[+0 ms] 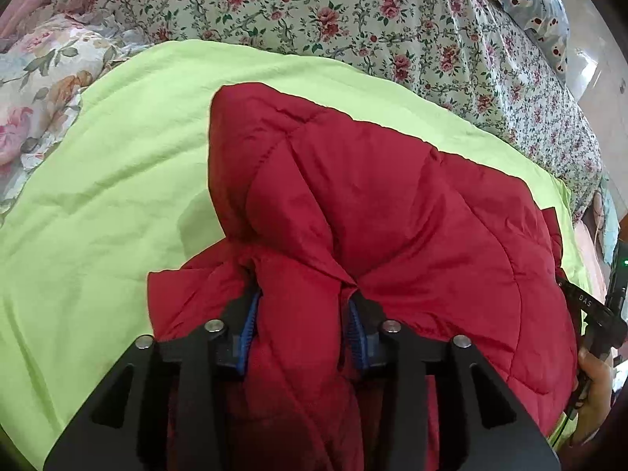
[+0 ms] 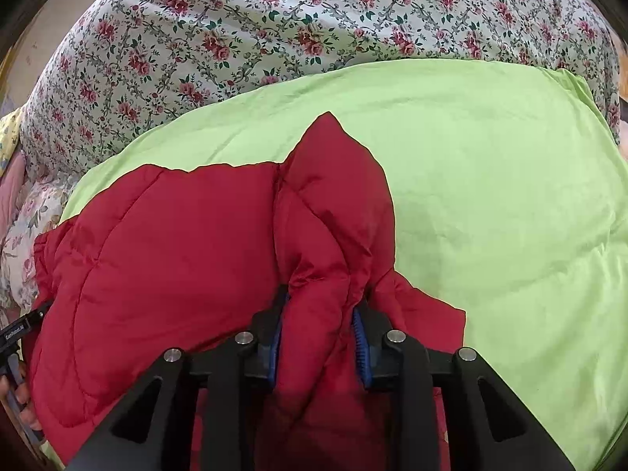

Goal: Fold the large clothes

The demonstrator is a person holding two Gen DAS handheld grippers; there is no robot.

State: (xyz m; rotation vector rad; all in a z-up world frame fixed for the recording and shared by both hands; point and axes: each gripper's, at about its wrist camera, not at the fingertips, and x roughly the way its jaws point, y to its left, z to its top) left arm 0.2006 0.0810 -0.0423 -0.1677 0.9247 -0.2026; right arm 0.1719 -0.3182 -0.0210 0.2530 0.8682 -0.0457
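The red quilted jacket (image 1: 373,212) lay mid-frame on the lime-green sheet (image 1: 117,165) over the bed. The left gripper (image 1: 300,325) and right gripper (image 2: 320,337) each pinched a bunched edge, probably to carry it over into a fold.

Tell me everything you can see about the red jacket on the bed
The red jacket is a puffy quilted garment with stitched seams and a smooth, slightly shiny shell. It lies bunched and partly folded on a lime green sheet spread over a floral bedcover. The left gripper pinches a thick fold at one near edge, the right gripper another; both have padding bulging between their blue pads. No zipper or collar is visible.
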